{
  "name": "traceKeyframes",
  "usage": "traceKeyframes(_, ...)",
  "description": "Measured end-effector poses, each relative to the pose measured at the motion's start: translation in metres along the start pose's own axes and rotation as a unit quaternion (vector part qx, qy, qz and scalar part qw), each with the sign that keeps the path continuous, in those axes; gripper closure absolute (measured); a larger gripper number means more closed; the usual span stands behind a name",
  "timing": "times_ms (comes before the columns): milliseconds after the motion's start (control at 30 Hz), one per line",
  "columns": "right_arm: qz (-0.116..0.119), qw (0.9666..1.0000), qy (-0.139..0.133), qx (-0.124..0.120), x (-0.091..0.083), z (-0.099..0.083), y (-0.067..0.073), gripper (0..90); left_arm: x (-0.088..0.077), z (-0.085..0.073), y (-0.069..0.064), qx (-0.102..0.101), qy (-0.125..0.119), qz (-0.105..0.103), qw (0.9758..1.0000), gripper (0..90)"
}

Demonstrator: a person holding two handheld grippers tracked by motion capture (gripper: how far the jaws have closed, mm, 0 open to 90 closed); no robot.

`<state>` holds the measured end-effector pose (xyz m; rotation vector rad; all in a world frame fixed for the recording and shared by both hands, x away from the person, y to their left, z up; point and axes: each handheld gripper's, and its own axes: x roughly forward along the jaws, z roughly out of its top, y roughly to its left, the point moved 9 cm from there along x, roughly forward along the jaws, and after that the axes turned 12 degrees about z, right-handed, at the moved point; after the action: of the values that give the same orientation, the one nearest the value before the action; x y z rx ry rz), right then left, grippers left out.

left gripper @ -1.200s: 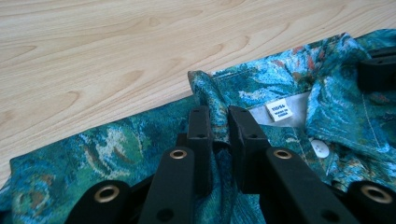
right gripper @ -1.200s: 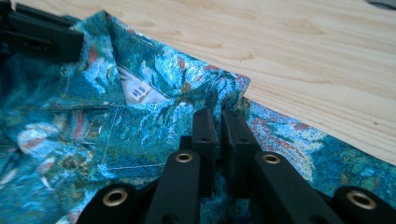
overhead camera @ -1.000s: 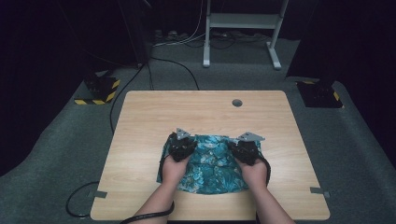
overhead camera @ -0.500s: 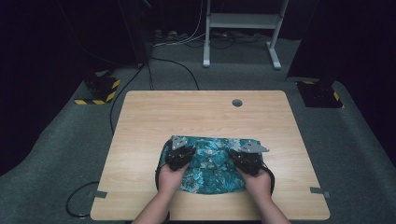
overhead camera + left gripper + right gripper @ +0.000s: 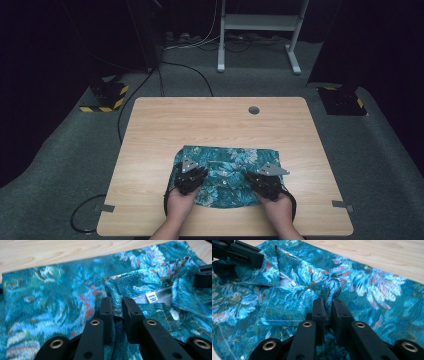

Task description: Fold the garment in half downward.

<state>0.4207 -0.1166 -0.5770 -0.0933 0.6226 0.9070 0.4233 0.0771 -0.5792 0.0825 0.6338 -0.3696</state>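
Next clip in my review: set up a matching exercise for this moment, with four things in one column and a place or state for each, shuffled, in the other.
Things:
1. teal floral-print shirt
2. left gripper
3. small white label
4. round dark hole

Places or states:
A. inside the collar
B. in the wooden table near its far edge
C. spread flat at the near edge
D. fingers pinched on a fold of fabric beside the collar

Pairs: 1-C, 2-D, 3-A, 4-B
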Motion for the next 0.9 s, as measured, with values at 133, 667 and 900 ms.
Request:
traceKeyframes(133,-0.001,1.0000,0.002,0.006,-0.001,-0.007,0.002,79.6,-0.001,-0.005,-0.001,-0.006,0.002,0.002,1.0000,78.2)
traceKeyframes(667,-0.017,0.9996,-0.017,0.018,-0.018,0.007,-0.010,50.8,-0.013,0.020,0.016,-0.020,-0.018,0.022,0.9994,43.6)
traceKeyframes(900,-0.054,0.9978,0.011,0.038,-0.007,0.016,-0.037,28.1,0.014,0.023,0.045,-0.017,0.032,0.053,0.9979,35.3)
